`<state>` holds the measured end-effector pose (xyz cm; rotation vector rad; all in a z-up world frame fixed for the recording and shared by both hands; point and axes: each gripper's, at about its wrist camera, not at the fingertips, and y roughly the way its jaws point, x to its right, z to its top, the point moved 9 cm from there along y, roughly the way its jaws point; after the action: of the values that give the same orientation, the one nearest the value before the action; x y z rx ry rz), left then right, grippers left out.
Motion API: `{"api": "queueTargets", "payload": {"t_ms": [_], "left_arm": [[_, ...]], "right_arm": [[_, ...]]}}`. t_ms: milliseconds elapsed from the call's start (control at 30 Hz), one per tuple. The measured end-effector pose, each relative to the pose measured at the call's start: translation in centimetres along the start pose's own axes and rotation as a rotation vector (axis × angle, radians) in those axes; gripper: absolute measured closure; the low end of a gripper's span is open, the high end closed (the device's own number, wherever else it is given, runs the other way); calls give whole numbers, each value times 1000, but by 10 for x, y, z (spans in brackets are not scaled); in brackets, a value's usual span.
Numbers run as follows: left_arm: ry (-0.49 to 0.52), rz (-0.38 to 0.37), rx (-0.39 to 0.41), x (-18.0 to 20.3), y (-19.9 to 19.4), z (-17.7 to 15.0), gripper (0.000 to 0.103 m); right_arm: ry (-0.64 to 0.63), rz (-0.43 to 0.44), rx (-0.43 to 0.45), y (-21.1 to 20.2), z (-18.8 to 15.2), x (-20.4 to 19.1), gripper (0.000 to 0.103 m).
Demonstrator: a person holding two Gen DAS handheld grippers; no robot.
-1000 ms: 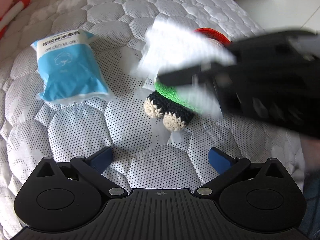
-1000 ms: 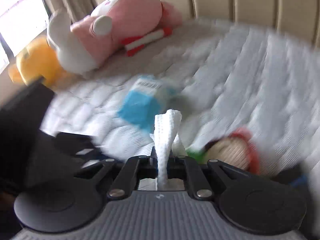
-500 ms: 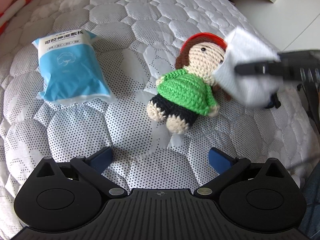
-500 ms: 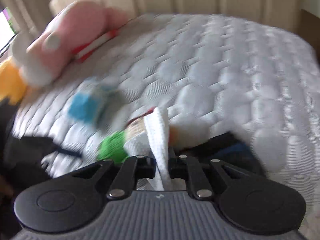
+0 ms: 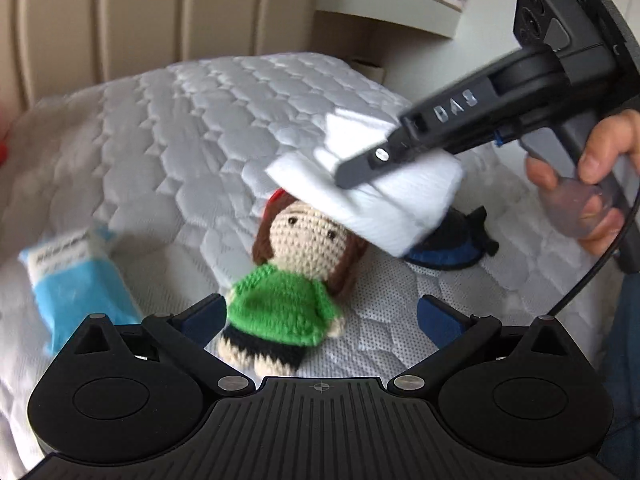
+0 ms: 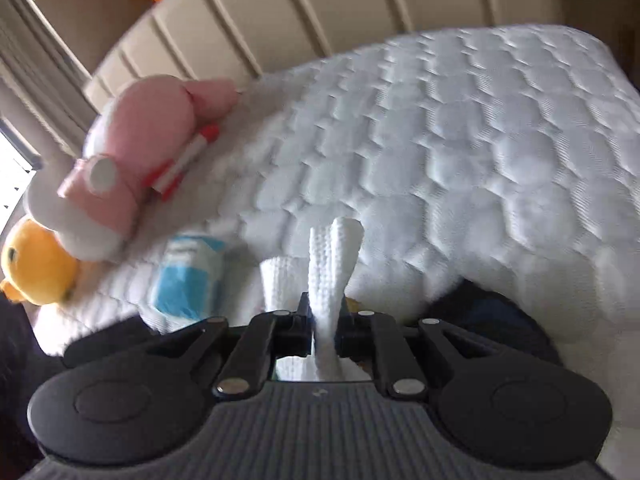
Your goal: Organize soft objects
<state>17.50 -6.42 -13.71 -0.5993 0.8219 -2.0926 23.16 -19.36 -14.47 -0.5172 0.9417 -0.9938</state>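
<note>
Crocheted doll (image 5: 286, 280) lies on quilted mattress (image 5: 192, 128), now closer between my spread left gripper (image 5: 320, 316) fingers. White folded cloth (image 5: 372, 196), pinched in my right gripper (image 6: 324, 320), hangs over doll's head, not beside it as before. Only right view shows pink plush (image 6: 132, 152), yellow plush (image 6: 36, 268).

Left wrist view looks steeply down and close over the quilted mattress (image 5: 192, 128), headboard at 12 o'clock. Right wrist view looks down from its own gripper toward 11 o'clock. Both views share the mattress and blue tissue pack (image 5: 76, 288) (image 6: 188, 280).
</note>
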Motion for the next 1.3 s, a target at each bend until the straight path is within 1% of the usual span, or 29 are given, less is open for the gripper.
{"api": "queueTargets", "payload": {"t_ms": [33, 100, 200, 267, 333, 367, 467, 567, 633, 733, 833, 867, 900, 933, 967, 1000, 1067, 1100, 1133, 1233, 1300], "left_arm": [[13, 14, -4, -1, 5, 1, 0], [26, 46, -14, -7, 20, 5, 0], [-14, 68, -34, -20, 43, 11, 0], [-48, 45, -43, -20, 57, 17, 0], [-44, 0, -41, -10, 61, 21, 0], [-31, -21, -39, -2, 61, 23, 0], [44, -29, -32, 24, 50, 23, 0], [85, -66, -13, 49, 27, 17, 0], [80, -93, -1, 61, 10, 10, 0], [77, -156, 2, 73, -6, -2, 0], [121, -204, -22, 84, -13, -16, 0], [146, -209, -30, 87, -15, -19, 0], [175, -211, -40, 90, -16, -22, 0], [198, -212, -52, 92, -17, -24, 0], [219, -214, -65, 93, -18, -26, 0], [232, -217, -79, 93, -20, -28, 0], [218, -242, -108, 91, -23, -32, 0], [209, -252, -101, 88, -27, -33, 0], [203, -244, -89, 85, -29, -33, 0], [184, -145, -87, 64, -29, -34, 0], [154, -117, -95, 52, -30, -35, 0]], "right_arm": [[19, -13, 4, -4, -1, 6, 92], [51, -23, 40, -18, 1, 15, 92], [104, 15, 118, -46, 8, 18, 92], [133, 42, 170, -62, 12, 18, 92], [139, 43, 206, -74, 14, 21, 92], [141, 40, 211, -76, 13, 24, 92], [169, 46, 195, -72, 13, 30, 92], [160, 87, 177, -71, 13, 20, 92], [139, 129, 168, -71, 10, 6, 92], [122, 244, 126, -71, 0, -22, 92], [121, 353, 38, -61, -19, -52, 92], [126, 376, -2, -55, -27, -60, 92], [124, 380, -44, -49, -36, -66, 92], [119, 375, -86, -43, -45, -71, 92], [102, 352, -121, -37, -54, -74, 92], [74, 313, -138, -33, -61, -73, 92], [36, 234, -159, -29, -67, -67, 91], [34, 197, -164, -28, -67, -61, 91], [33, 168, -165, -28, -66, -55, 91], [9, 119, -156, -29, -61, -46, 93], [-27, 99, -144, -30, -60, -46, 94]]}}
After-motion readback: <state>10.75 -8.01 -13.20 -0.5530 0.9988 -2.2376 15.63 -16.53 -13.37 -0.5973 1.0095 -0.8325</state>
